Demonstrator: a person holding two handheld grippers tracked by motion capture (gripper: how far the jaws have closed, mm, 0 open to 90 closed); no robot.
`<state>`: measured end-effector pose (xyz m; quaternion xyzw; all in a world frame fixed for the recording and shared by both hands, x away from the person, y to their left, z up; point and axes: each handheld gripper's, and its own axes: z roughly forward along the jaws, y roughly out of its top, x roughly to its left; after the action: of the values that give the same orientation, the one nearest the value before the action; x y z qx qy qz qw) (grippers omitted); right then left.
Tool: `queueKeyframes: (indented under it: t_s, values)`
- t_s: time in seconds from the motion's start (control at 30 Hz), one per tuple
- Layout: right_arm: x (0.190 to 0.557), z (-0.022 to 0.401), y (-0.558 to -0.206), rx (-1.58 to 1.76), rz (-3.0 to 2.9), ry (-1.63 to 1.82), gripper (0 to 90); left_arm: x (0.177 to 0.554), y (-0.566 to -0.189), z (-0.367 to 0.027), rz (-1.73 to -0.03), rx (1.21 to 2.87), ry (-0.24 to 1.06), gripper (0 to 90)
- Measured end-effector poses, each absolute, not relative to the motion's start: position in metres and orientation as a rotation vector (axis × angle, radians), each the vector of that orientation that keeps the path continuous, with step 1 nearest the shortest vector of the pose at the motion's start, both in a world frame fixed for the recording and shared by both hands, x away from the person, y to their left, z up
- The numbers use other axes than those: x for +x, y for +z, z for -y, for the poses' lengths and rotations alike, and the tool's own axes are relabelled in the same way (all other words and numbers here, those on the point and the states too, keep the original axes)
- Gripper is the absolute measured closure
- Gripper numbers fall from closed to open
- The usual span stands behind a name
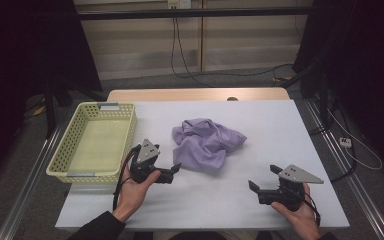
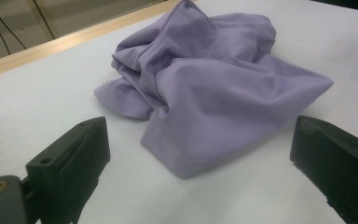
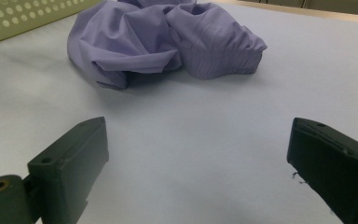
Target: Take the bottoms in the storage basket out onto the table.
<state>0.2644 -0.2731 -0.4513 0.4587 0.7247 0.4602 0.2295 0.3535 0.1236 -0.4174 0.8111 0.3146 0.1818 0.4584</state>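
Just right of the basket (image 1: 92, 142), the cloth (image 1: 207, 143) is lying crumpled on the table (image 1: 270, 130), lilac and deeply folded. My left gripper (image 1: 172, 170) is hovering near it, jaws spread; my right gripper (image 1: 263, 177) is waiting farther off, jaws gaping too.

Left gripper (image 1: 174, 169), right gripper (image 1: 264, 178): jaws apparently wide apart.

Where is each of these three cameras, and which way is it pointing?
High view: above the person's side, looking forward and down at the table; both hands, left gripper and right gripper show.
Left gripper view: on that gripper, facing the cloth close by; jaws apart.
Right gripper view: likewise, farther off.
All share the cloth.
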Motion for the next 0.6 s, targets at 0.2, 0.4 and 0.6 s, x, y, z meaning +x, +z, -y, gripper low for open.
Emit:
queueKeyframes:
  t_s: [0.2, 0.4, 0.6]
  values:
    - [0.264, 0.273, -0.451, 1.262, -1.996, 1.264, 5.7, 0.35, -0.42, -0.132, -0.798, 1.982, 0.414, 4.8]
    - [0.265, 0.273, -0.452, 1.264, -1.995, 1.264, 5.7, 0.342, -0.424, -0.139, -0.793, 1.999, 0.432, 4.8]
    - [0.264, 0.273, -0.452, 1.26, -1.999, 1.26, 5.7, 0.338, -0.431, -0.142, -0.82, 2.01, 0.462, 5.0]
